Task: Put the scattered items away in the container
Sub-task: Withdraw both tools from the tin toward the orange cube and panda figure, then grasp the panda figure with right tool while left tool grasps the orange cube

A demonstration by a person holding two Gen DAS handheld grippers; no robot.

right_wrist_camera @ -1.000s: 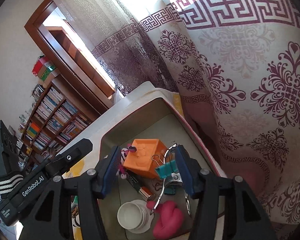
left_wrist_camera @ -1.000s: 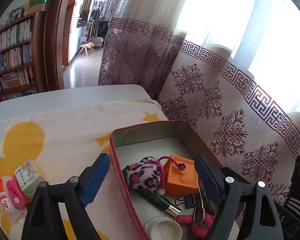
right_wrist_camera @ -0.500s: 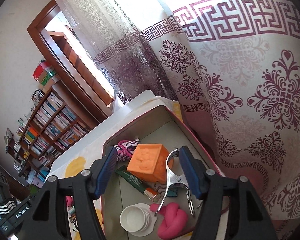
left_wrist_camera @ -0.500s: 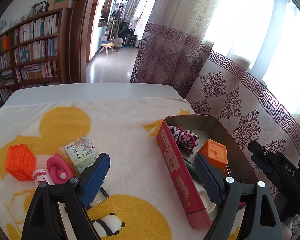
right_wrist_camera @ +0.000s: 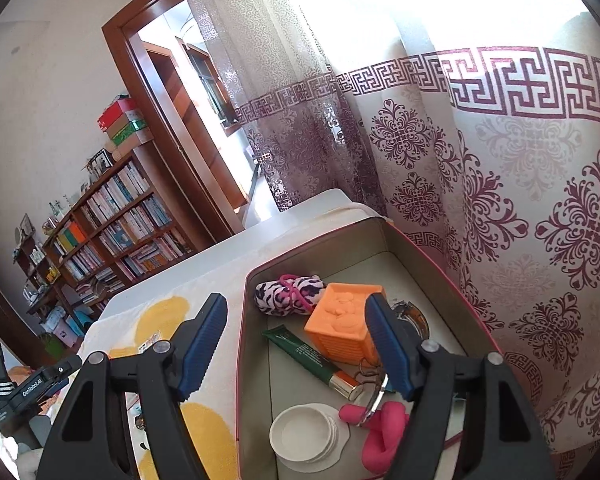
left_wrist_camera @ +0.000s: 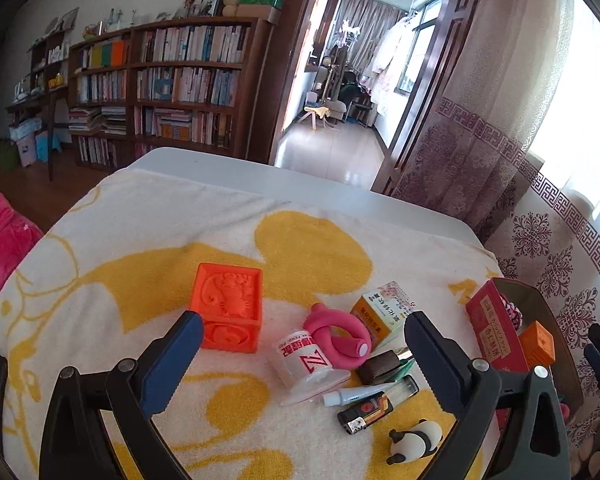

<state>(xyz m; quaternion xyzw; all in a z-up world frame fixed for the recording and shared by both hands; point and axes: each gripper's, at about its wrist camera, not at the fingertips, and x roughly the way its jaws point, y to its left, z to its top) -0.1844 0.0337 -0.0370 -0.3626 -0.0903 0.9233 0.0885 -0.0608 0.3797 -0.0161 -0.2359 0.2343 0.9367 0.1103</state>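
The left gripper (left_wrist_camera: 304, 344) has its blue pads (left_wrist_camera: 172, 356) opening wide with nothing pinched; between them, lying on the cloth and untouched, are a small white jar with a red label (left_wrist_camera: 304, 364) and a coiled pink silicone toy (left_wrist_camera: 338, 336) that rests against the jar. Just outside the left pad stands an orange embossed cube (left_wrist_camera: 230, 306); toward the right pad lie a yellow medicine box (left_wrist_camera: 384, 314), a dark little block (left_wrist_camera: 380, 366), a white tube (left_wrist_camera: 354, 394), a black and orange lighter (left_wrist_camera: 366, 414) and a panda figurine (left_wrist_camera: 416, 440), all on the yellow-patterned towel (left_wrist_camera: 140, 240). The right gripper (right_wrist_camera: 296, 344) hangs over the red-rimmed tin (right_wrist_camera: 242, 320), its jaws also opening and holding nothing; the near tin wall and a second orange cube (right_wrist_camera: 342, 330) lie in the gap, unpressed. Already inside the tin are a leopard-print plush (right_wrist_camera: 288, 294), a green tube (right_wrist_camera: 308, 354), white cotton pads (right_wrist_camera: 304, 434), a pink toy (right_wrist_camera: 380, 428) and metal clips (right_wrist_camera: 374, 384). So I judge this as the gap between a drop-off and the next pick: the right side looks finished with a release, the left is lining up on the loose pile. The next move calls for choosing one item, probably the jar or the pink toy, lowering until the pads straddle it alone, and closing without dragging its neighbour along.
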